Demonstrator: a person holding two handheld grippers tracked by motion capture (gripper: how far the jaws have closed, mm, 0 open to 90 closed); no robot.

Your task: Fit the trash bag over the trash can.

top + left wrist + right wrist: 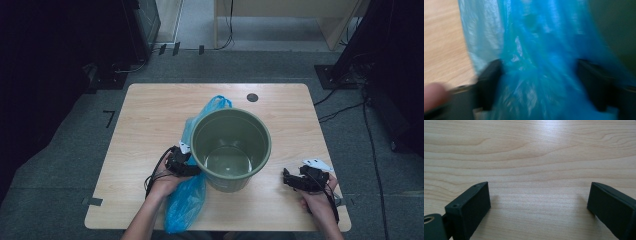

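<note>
Wood tabletop, dark room around it, grey floor. Green bucket stands upright mid-frame, mouth up, empty inside. Blue plastic bag lies flat w/ long axis running lower-left to upper-centre of the high view, passing along the bucket's left wall; handle loop pokes out behind the rim at upper centre.

Left gripper sits right at the bag/bucket seam, jaws pointing toward frame right. Left gripper view: bag film bunched between both jaws, which stand roughly half open; pic too blurred to tell if pads actually pinch (so grip unconfirmed). Left hand is clearly the nearer one.

Right gripper rests lower right, well apart from the bucket, jaws wide open over bare wood, nothing in them. Forearms enter from bottom edge.
</note>
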